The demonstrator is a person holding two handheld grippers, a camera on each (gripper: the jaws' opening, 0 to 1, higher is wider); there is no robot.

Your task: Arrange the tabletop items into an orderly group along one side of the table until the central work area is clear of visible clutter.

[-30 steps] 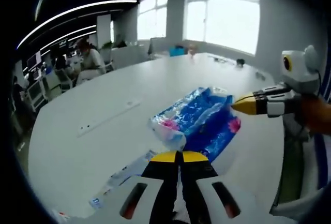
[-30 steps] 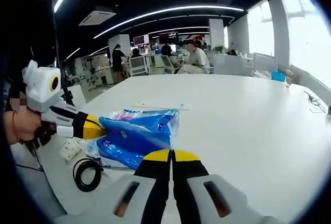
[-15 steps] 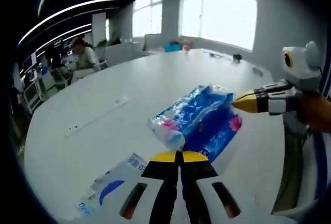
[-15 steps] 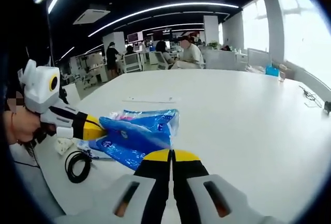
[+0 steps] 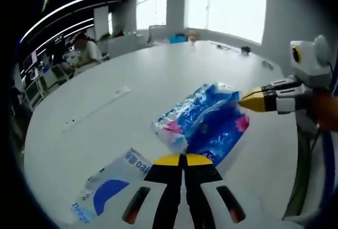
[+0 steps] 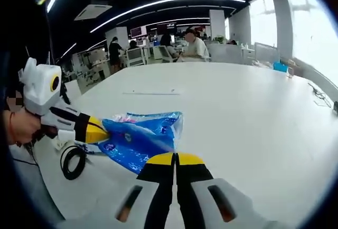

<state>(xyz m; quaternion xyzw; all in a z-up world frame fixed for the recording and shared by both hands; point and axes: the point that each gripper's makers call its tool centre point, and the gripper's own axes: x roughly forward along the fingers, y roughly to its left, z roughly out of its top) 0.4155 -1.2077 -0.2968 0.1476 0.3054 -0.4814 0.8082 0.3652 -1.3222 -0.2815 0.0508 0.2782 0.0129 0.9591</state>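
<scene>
The left hand-held gripper (image 6: pixel 97 130), held by a hand (image 6: pixel 21 126) at the near left edge of the counter (image 6: pixel 248 112), has its yellow tips pressed together on the end of a blue plastic pack (image 6: pixel 140 139). The right hand-held gripper (image 5: pixel 248 101) has its jaws closed too, and its tip touches the far corner of the pack. A flat white and blue packet (image 5: pixel 108 186) lies near on the left; its writing is too blurred to read. A black cable (image 6: pixel 71 160) is coiled near the left edge.

The blue pack (image 5: pixel 203 123) is crinkled, glossy plastic film (it catches the window light). The counter (image 6: pixel 253 112) looks smooth, matt white. A flat pouch (image 5: pixel 108 189) beside it is smooth printed plastic.
</scene>
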